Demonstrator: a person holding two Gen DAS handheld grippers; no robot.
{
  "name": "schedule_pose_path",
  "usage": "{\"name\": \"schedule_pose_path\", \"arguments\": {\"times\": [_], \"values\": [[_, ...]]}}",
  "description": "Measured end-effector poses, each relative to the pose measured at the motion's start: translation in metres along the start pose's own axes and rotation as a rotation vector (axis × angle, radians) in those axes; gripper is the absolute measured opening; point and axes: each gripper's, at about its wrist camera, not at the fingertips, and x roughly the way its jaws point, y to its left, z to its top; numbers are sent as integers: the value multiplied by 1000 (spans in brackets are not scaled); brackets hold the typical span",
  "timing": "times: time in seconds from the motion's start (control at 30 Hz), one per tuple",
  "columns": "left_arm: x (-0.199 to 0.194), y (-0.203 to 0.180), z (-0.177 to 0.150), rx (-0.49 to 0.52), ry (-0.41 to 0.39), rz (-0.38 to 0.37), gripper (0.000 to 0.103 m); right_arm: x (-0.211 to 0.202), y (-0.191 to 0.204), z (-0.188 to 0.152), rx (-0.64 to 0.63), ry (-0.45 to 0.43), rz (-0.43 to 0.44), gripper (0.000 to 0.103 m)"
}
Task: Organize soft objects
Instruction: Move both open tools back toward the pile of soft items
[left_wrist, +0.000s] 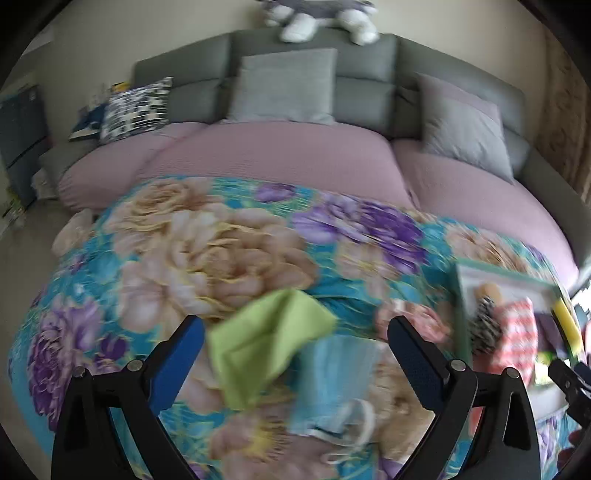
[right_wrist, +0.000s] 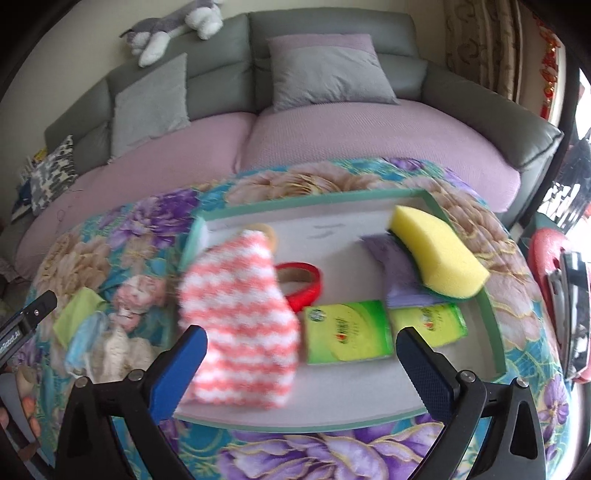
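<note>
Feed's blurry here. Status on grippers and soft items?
Left gripper open over green cloth and face mask. Right gripper open above striped towel in tray. Nothing blocking.

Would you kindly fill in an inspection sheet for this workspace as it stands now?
Surface: floral blanket spread over the table.
Job's things: striped fluffy cloth, yellow sponge and purple cloth lie in the tray; green cloth and blue face mask lie outside it on the blanket.
Clutter: red tape roll and two green tissue packs in the tray.
Grippers: left gripper and right gripper both open, jaws holding nothing.
Cables: nothing seen.
Surroundings: grey sofa with cushions, plush toy on top.
</note>
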Motion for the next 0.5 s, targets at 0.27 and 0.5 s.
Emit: {"name": "schedule_pose_path", "arguments": {"times": [0.27,0.5], "values": [[18,57,-1,-108,37,55,99,21,82,-5,-107,45,123,103],[55,62,-8,-99,142,-12,99,41,129,-8,-170,65,165,103]]}}
